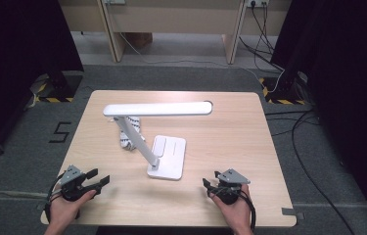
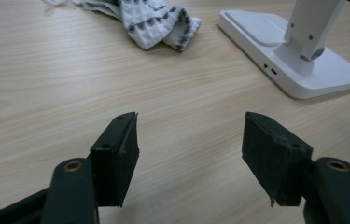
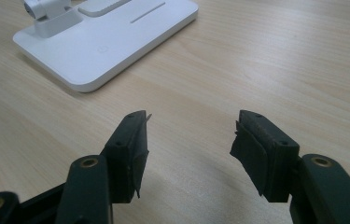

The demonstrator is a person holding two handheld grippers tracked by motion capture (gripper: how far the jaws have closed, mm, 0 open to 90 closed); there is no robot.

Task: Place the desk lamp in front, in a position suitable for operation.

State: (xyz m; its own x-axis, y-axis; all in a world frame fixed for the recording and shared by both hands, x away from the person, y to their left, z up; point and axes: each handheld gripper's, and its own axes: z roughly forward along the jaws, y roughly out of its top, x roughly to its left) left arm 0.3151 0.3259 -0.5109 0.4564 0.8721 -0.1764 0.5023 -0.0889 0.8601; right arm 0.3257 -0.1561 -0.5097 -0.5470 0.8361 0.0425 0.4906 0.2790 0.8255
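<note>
Lamp arm (image 1: 137,139) hides part of the cloth (image 1: 124,139).

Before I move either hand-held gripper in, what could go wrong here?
1. The lamp has a long head overhanging its small base; a push on the arm could probably tip it.
2. The cloth lies under the lamp's arm, so the left hand-held gripper reaching for it may knock the arm.
3. The right hand-held gripper, open, could shove the base sideways.

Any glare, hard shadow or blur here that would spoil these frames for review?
High view: even light, dark at both sides, lamp sharp on the table, faint shadows. Left gripper view: cloth and lamp base crisp, near jaws soft. Right gripper view: near jaws slightly blurred, mild sheen on the white base, no glare.
</note>
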